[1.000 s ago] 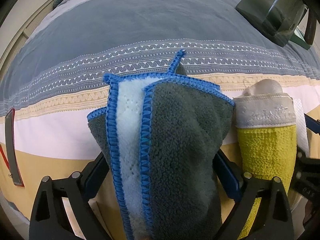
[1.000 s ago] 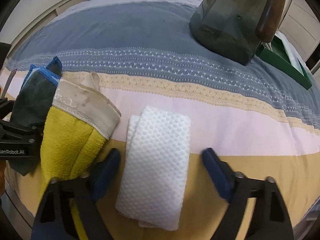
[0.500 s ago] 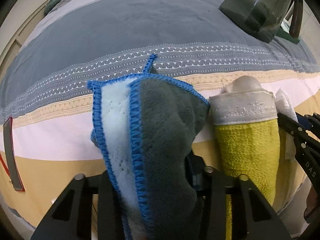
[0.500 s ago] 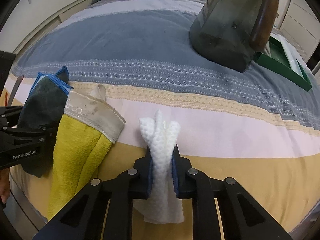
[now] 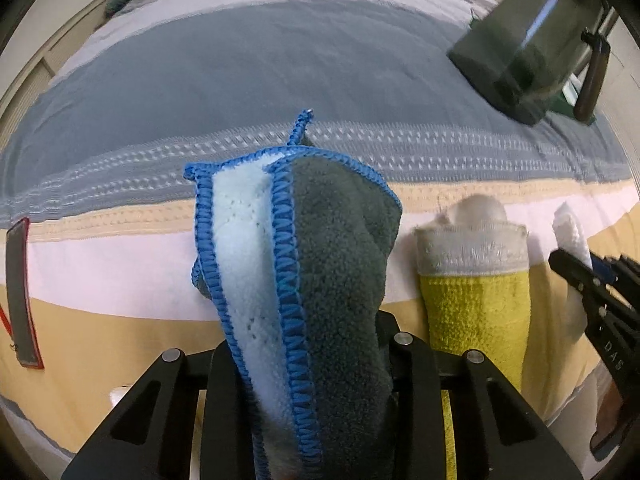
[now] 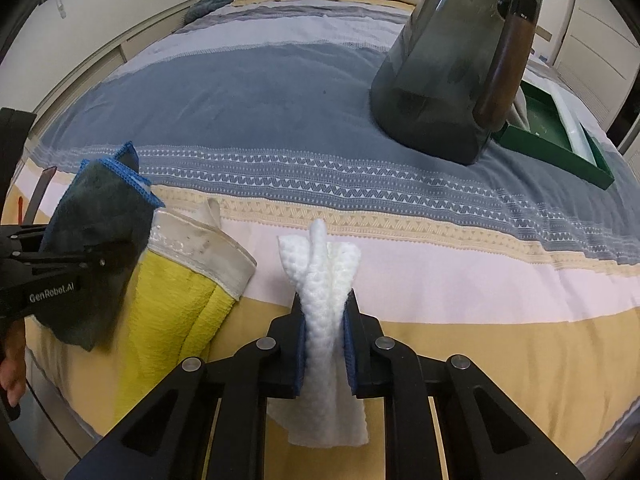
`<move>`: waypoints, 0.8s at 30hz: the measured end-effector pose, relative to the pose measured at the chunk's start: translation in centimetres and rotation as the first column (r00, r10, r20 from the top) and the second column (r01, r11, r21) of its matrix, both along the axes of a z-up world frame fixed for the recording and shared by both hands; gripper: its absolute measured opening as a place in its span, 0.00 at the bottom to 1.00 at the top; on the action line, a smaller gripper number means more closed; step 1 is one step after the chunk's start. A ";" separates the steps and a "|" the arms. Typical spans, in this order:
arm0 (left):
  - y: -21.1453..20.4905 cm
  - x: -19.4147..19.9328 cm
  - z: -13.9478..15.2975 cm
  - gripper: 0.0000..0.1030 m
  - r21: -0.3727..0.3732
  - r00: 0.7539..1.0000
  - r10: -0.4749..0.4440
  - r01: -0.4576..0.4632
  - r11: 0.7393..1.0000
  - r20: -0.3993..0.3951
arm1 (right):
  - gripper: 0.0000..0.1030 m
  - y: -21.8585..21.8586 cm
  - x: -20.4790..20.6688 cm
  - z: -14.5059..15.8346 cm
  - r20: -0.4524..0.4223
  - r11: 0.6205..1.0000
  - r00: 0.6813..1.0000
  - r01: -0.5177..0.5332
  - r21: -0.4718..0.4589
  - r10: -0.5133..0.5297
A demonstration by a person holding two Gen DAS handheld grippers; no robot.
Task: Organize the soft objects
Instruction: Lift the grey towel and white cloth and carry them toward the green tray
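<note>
Left gripper (image 5: 304, 344) was closing on the grey cloth (image 5: 336, 264), frame centre; right gripper (image 6: 325, 332) pinched the white cloth (image 6: 322, 280); the yellow cloth (image 6: 176, 304) lay lower left.

grey blue-edged cloth (image 5: 332, 280) pinched upright, white cloth (image 6: 324, 292) likewise (bunched), yellow towel (image 6: 172, 312) flat
</note>
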State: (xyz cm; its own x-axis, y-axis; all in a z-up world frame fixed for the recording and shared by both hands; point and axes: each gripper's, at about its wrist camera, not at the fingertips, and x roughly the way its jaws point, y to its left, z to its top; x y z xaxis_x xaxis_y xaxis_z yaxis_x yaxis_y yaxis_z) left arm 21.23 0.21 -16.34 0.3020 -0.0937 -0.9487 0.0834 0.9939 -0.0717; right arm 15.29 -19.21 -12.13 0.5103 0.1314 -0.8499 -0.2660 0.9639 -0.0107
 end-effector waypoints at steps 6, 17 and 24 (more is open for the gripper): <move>1.6 -0.2 2.2 0.26 -0.021 0.999 0.022 -0.021 1.000 0.044 | 0.14 -0.2 -1.1 0.9 0.018 1.000 1.000 0.003 0.011 -0.003; 2.6 -2.6 6.3 0.26 -0.026 0.987 0.075 -0.072 0.997 0.144 | 0.14 -0.9 -3.3 3.0 0.060 1.000 0.998 0.005 0.021 -0.006; 1.4 -4.8 8.4 0.26 -0.009 0.977 0.083 -0.083 0.997 0.198 | 0.14 -1.4 -4.9 4.8 0.091 1.000 0.996 0.001 0.029 -0.004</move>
State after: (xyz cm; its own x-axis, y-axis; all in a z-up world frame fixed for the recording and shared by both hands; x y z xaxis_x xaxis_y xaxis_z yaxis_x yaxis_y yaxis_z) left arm 16.44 1.57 -7.96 0.4905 -0.0613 -0.8693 0.0135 0.9979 -0.0628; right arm 10.44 -20.59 -7.37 0.5855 0.1542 -0.7959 -0.2628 0.9648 -0.0064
